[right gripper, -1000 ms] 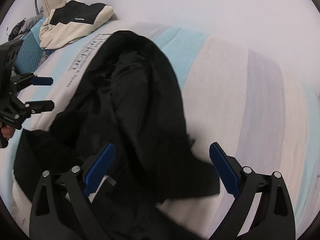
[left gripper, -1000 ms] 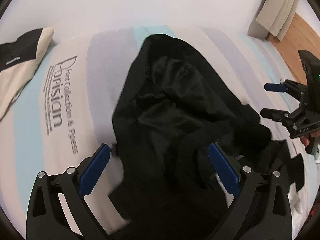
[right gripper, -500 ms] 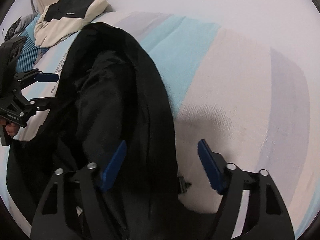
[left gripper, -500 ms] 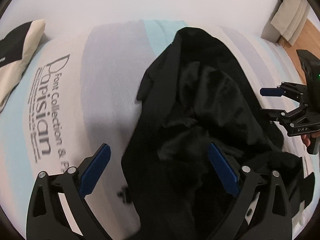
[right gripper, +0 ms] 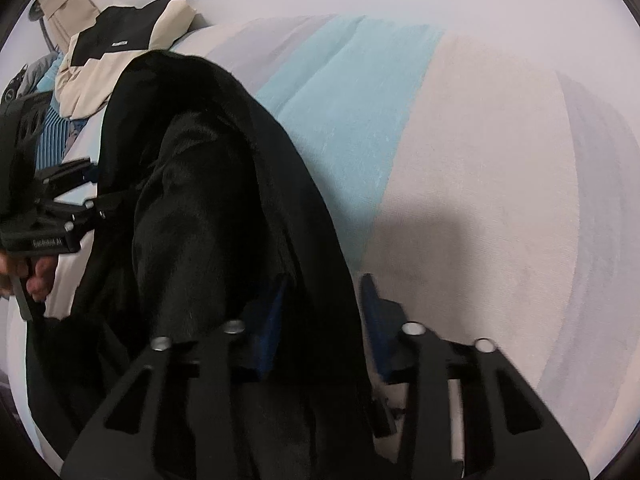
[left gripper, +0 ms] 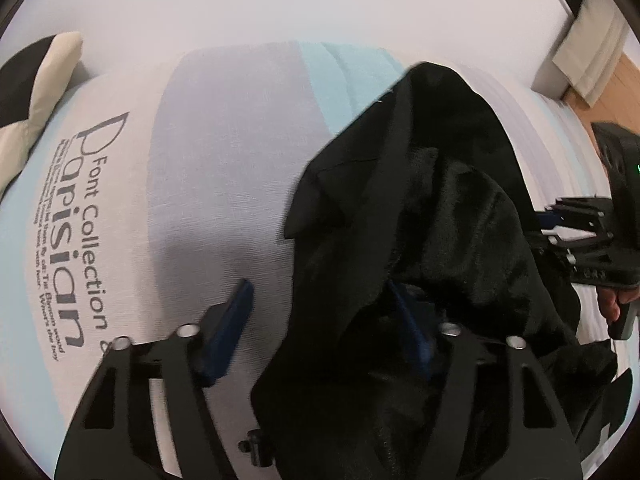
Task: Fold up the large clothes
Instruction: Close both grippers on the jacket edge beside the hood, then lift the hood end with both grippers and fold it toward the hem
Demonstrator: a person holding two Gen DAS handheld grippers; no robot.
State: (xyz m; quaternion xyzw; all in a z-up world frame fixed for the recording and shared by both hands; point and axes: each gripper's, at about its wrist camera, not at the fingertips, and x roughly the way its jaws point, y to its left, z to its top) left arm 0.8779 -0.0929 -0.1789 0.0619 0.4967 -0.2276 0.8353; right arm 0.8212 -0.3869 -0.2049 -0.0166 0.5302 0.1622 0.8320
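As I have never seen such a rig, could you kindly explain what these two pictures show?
There is no robot: a person holds a hand-operated gripper in each hand, and each carries a wide-angle camera looking along its jaws. One picture is from the left gripper, the other from the right gripper; each also shows the other at its edge. On a striped bedspread lies a crumpled black garment, with a beige and black jacket further back. Both pairs of jaws have just been closing, each around an edge of the garment. The left ones are not yet gripping; for the right I cannot tell.
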